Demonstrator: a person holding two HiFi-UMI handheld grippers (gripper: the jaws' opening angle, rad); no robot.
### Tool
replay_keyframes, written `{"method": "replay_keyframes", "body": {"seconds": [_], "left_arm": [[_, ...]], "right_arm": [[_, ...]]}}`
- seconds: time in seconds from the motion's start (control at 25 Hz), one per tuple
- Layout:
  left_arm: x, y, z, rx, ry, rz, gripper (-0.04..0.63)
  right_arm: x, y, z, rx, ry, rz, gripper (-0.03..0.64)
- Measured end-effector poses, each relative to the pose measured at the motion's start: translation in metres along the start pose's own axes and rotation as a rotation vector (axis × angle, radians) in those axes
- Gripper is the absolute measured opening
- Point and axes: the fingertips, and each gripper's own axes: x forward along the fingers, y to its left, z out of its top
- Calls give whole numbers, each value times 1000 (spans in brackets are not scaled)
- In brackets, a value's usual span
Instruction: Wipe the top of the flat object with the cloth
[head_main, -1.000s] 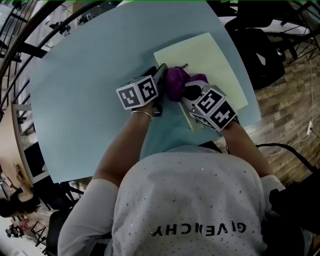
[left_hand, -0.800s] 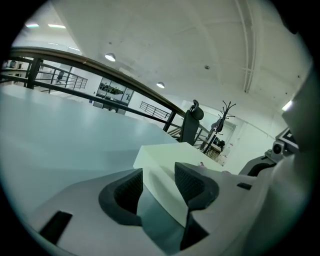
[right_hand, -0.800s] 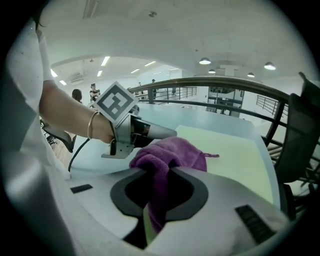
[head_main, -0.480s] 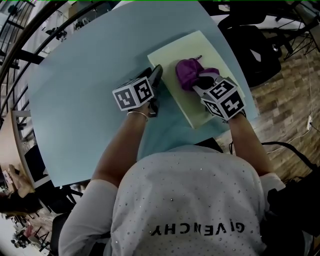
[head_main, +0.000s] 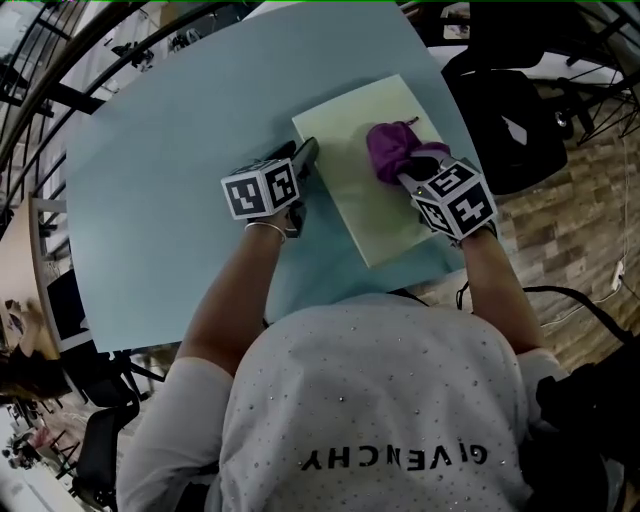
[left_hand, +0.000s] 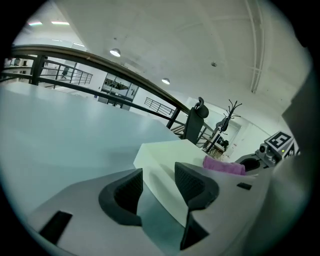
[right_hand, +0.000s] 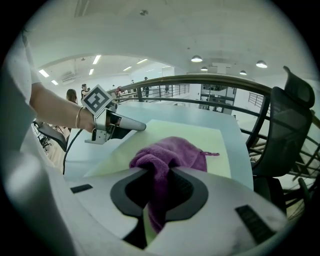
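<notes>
right tongs (head_main: 408, 170) pinch the purple cloth (head_main: 388, 147), which rests on the far right part of the pale board (head_main: 355, 205), forearm stretched forward. left tongs (head_main: 304, 158) lie low on the bench (head_main: 160, 150) against the board's left edge, spread apart.

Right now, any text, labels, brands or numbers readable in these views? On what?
"GIVENCHY": printed on the person's shirt, upside down in the head view.
Marker squares on the left gripper and right gripper: black-and-white patterns, no words or numbers.
Cloth, board, table: no print visible.
Background in the gripper views: nothing large or sharp enough to read.
</notes>
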Motion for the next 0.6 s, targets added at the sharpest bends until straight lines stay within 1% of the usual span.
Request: {"method": "replay_keyframes", "body": {"seconds": [0.12,0.24,0.32,0.48,0.6], "left_arm": [[-1,0,1,-14,22,6,207],[-3,0,3,-7,24,32,207],[-4,-1,3,-5,16,53,207],[-5,-1,2,-20,-8,91,207],[-2,-1,2,-13,-24,127,207]], "right_arm": [[-7,-12,-3,-7,3,13,46],[-14,-25,-6,-4,-5,18,46],[-19,-34,-9,-7,-9,13,46],[-27,-52,-15,-59,-3,-13,46],[-30,-62,-20,-85,-5,-14,46]]}}
